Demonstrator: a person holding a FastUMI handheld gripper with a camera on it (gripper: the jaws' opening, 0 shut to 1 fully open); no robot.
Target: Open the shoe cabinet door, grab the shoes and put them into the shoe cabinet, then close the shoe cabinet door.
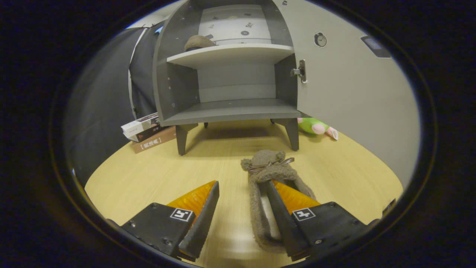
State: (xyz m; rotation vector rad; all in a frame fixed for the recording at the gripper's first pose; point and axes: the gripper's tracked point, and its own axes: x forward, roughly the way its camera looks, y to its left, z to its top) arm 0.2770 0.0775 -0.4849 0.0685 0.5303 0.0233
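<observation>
I had the tool [241, 193] spread open, one finger inside the fuzzy slipper [266, 169] on the counter [148, 175]; cabinet [230, 111] door [353, 93] stood open; next, I judged, closing on its edge.

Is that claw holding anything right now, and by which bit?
Nothing yet. The claw is open, one finger inside the fuzzy slipper, the other outside its side wall.

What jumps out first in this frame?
The open shoe cabinet straight ahead, its door swung wide to the right and one fuzzy slipper already on the upper shelf. Nearer, a second fuzzy brown slipper lies on the wooden table; the tongs are open, with one finger inside the slipper's opening and the other beside it.
</observation>
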